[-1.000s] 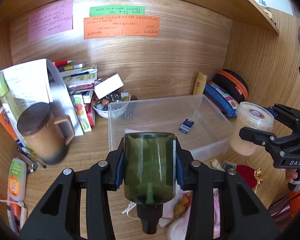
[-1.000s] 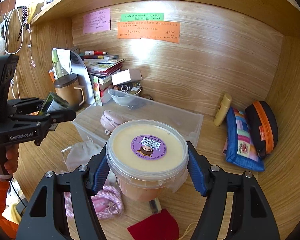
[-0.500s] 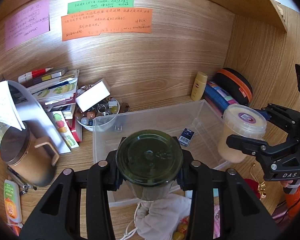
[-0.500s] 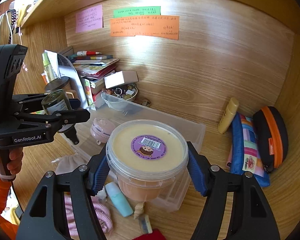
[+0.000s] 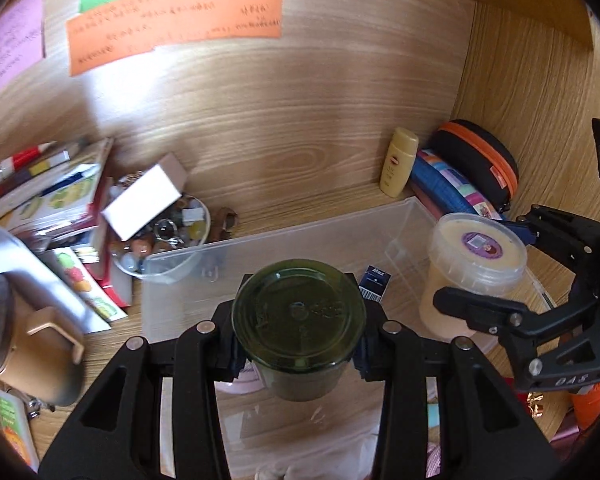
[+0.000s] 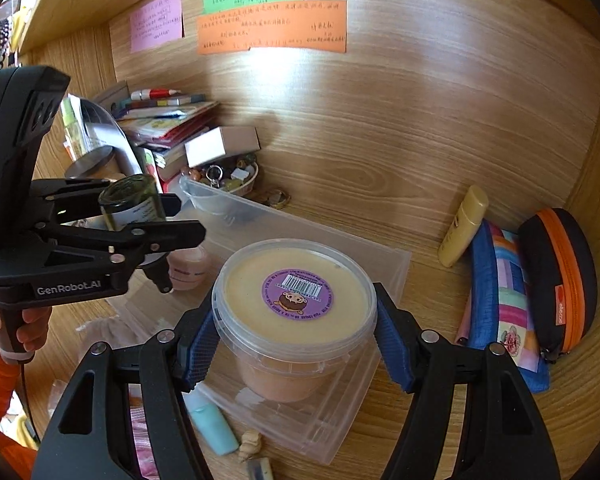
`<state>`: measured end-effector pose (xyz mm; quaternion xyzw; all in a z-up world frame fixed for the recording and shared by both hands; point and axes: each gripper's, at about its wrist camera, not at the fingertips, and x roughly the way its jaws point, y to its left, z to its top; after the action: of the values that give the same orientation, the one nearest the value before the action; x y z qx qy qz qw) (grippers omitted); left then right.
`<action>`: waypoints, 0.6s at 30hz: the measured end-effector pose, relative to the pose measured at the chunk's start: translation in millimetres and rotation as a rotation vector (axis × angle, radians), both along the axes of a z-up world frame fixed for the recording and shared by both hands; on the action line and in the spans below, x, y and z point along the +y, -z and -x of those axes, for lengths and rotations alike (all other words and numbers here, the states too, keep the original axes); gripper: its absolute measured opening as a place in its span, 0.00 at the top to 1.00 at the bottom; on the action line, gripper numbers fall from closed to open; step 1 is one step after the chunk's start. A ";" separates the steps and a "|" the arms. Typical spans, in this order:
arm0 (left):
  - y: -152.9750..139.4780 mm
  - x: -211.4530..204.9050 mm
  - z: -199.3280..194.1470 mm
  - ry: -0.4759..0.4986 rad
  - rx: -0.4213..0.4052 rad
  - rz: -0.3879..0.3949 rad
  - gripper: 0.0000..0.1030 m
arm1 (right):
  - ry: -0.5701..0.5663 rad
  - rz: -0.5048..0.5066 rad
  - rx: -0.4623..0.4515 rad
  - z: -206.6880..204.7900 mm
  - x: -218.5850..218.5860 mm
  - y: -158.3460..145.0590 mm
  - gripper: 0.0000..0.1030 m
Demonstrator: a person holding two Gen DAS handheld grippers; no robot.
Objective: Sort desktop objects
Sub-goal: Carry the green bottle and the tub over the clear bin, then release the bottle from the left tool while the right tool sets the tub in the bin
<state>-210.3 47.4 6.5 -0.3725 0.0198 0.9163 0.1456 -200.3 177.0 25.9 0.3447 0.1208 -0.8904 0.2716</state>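
Dark green glass bottle (image 5: pixel 299 326), held upside down with its round base toward the lens and its black cap pointing down in the right wrist view, sits clamped between the 2 fingers of the left gripper (image 5: pixel 298 344) above the clear rectangular plastic bin (image 5: pixel 284 240). Over the bin's right end, at about 3 o'clock from the bottle, the right gripper (image 6: pixel 296 340) grips a translucent round plastic tub of cream-coloured paste (image 6: pixel 294 304) with a purple barcode sticker on its lid, blue pads pressed to both sides. Inside the bin lie a small dark blue barcoded packet (image 5: pixel 374 282) and a pale pink round container (image 6: pixel 188 266). At 10 o'clock from the bin stands a clear bowl of beads and trinkets (image 5: pixel 168 236) with a white box (image 5: pixel 144 196) resting on it. At 1 o'clock, a yellow tube (image 5: pixel 398 162) leans on the wooden back wall (image 5: pixel 300 120), just beside a blue patchwork pouch (image 6: pixel 504 300) and a black orange-zipped case (image 6: pixel 556 276).
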 end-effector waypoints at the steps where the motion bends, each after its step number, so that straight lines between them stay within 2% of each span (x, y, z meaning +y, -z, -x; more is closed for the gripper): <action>1: 1.1 0.7 2.7 0.000 -0.007 -0.003 0.61 | -0.002 -0.001 -0.002 1.9 -0.4 1.0 0.36; 14: 21.9 9.1 32.3 -0.017 -0.109 0.075 0.61 | -0.038 -0.064 -0.054 28.3 -19.7 21.9 0.36; 18: 27.2 9.1 40.1 -0.008 -0.144 0.090 0.60 | -0.047 -0.111 -0.033 30.6 -25.2 25.4 0.36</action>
<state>-250.4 56.5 -20.8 -0.4437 0.0491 0.8859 0.1261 -230.9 151.8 0.5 0.3711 0.1734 -0.8698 0.2751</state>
